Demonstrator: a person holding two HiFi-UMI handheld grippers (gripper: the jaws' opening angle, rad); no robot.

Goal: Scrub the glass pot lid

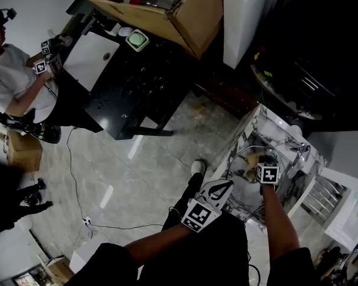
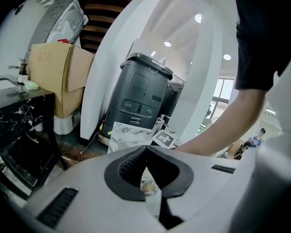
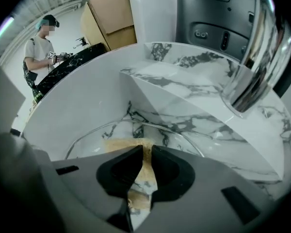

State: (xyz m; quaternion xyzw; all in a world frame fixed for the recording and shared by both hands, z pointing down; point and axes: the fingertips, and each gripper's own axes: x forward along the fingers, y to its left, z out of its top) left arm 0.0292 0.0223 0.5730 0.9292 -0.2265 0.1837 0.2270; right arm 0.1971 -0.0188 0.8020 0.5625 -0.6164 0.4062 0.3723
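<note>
Currently gripped: a tan scrub pad, pinched thin between the fingers of the right gripper
Right gripper: over the basin at about 4 o'clock in the head view, with the pad's free end pressed flat on the glass
Glass pot lid: lying in the bottom of the marble sink; its metal rim arcs from 9 o'clock to 3 o'clock around the jaw tips in the right gripper view
Left gripper: fingertips meet with nothing between them; in the head view it sits near 6 o'clock, beside the sink counter's edge and apart from the lid
Faucet: chrome, hanging over the basin at 2 o'clock in the right gripper view
Dark appliance: stands behind the sink, at 12 o'clock in the left gripper view
Second person: at 10 o'clock in the head view, standing at a black table and holding marker-cube grippers
Cardboard box: open, at 12 o'clock on the far end of that table
</note>
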